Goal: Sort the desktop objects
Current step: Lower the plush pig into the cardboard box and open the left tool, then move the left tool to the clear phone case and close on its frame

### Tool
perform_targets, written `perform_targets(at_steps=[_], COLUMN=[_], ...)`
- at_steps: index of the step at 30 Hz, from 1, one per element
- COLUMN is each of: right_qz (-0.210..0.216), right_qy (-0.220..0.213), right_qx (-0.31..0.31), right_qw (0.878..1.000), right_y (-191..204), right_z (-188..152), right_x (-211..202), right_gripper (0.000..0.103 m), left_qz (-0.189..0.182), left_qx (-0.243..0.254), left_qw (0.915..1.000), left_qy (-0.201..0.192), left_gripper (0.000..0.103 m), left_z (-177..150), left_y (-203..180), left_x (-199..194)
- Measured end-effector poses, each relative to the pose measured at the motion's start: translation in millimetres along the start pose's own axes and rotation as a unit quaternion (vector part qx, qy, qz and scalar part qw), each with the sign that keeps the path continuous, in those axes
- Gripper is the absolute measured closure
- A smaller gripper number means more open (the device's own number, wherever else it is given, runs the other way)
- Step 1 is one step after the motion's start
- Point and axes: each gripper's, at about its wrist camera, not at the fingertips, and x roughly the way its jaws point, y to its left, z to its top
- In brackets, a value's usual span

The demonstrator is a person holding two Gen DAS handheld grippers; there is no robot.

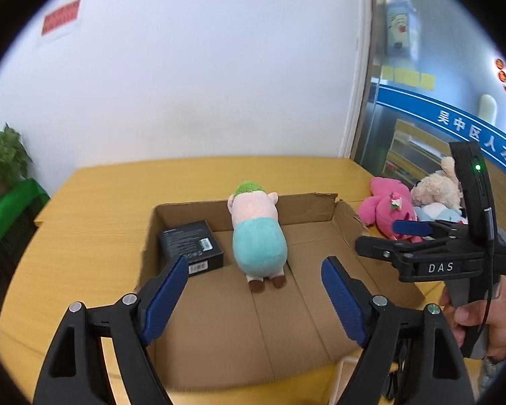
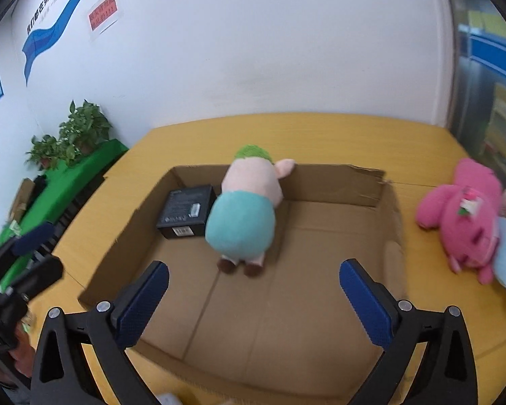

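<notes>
Plush pig [image 1: 258,236] in cardboard box [image 1: 320,320], both grippers' fingers [image 1: 167,298] wide apart, empty, angled down.

One cardboard box [image 2: 320,182], one black carton [image 2: 185,212], one green-haired plush [image 2: 243,216] inside it, one pink plush [image 2: 462,222], one cream plush [image 1: 437,189] and two potted plants [image 2: 71,135] are counted.

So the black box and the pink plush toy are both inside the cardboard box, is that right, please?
Not quite: the black box is inside the cardboard box, but the pink plush toy lies outside it on the table, as the right wrist view shows.
</notes>
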Motion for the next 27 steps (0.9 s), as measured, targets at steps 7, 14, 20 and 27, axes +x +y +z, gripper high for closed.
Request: perform_targets(at_steps=[7, 14, 20, 27], right_qz=[-0.035, -0.039, -0.050, -0.047], right_qy=[-0.027, -0.035, -0.046, -0.054], right_qx=[-0.022, -0.036, -0.042, -0.045], right_qw=[0.999, 0.998, 0.997, 0.996], right_y=[27, 42, 48, 51], right_z=[-57, -95, -111, -121], right_x=[-53, -85, -97, -104], right_gripper=[0.000, 0.000, 0.000, 0.000], left_qz=[-0.013, -0.030, -0.034, -0.040], left_qx=[0.004, 0.018, 0.020, 0.008], left_qw=[0.9998, 0.9993, 0.9992, 0.9991], left_qy=[-0.011, -0.012, -0.010, -0.009], left_gripper=[0.022, 0.022, 0.022, 0.022], left_z=[-41, -65, -79, -87], left_y=[-15, -33, -40, -42], left_x=[-33, -40, -45, -48])
